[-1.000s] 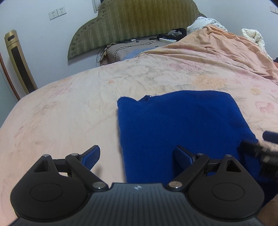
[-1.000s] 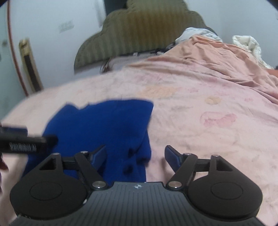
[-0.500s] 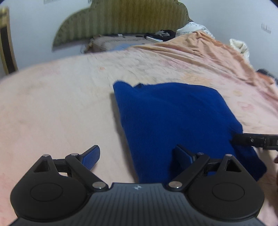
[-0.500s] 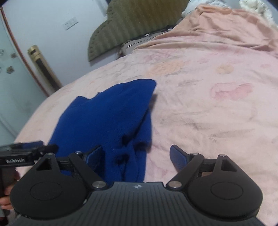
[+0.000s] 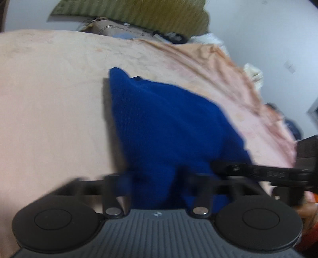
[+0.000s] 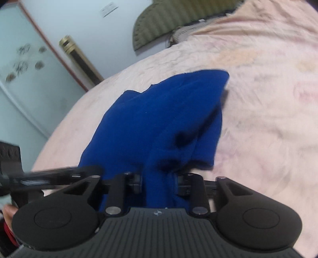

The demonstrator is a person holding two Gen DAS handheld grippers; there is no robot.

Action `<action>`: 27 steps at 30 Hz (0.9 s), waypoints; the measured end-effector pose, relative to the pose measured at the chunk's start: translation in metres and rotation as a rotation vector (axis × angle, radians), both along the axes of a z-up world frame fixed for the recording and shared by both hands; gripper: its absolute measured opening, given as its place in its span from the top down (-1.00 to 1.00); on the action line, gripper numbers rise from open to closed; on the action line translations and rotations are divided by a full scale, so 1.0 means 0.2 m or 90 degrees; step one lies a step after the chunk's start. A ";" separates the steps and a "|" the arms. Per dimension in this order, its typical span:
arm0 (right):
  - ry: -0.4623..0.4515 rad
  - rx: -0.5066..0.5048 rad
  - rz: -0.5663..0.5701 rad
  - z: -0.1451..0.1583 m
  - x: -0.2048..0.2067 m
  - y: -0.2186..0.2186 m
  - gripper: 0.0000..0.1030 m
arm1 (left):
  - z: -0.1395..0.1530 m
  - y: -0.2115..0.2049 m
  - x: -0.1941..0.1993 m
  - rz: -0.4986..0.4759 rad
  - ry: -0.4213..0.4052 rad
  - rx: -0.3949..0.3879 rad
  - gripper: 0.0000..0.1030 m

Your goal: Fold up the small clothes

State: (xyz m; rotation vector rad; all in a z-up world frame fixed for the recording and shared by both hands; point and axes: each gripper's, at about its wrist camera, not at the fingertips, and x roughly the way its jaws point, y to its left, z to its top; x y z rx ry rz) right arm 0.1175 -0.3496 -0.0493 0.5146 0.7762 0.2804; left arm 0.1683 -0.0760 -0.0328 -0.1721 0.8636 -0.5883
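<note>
pink floral bedsheet point(image 6: 268, 123) over the bed, olive ribbed headboard point(image 6: 174, 17) at the far wall, wall socket point(image 6: 109, 9), gold-capped dark post point(image 6: 81, 57) left

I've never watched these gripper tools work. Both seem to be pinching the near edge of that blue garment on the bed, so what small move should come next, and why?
Probably lift and carry that edge forward. The left gripper and right gripper both pinch the blue garment, whose far half lies flat on the bedspread.

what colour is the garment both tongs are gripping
Solid royal blue knit garment, no pattern visible; it shows best in the right wrist view, lying on the pale pink floral bedspread.
</note>
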 end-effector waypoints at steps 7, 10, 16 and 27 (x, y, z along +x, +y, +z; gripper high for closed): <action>-0.013 0.120 -0.001 0.05 -0.05 0.00 0.58 | 0.10 0.13 -0.05 0.041 -0.024 -0.027 0.74; 0.002 0.097 0.013 0.06 -0.08 0.06 0.58 | 0.11 0.17 -0.09 0.039 -0.027 -0.003 0.74; 0.028 -0.014 -0.051 0.06 -0.14 0.10 0.02 | 0.11 0.16 -0.20 0.045 -0.044 0.073 0.49; -0.008 -0.326 -0.139 0.09 -0.36 0.39 -0.55 | 0.16 0.09 -0.38 0.105 -0.115 0.179 -0.60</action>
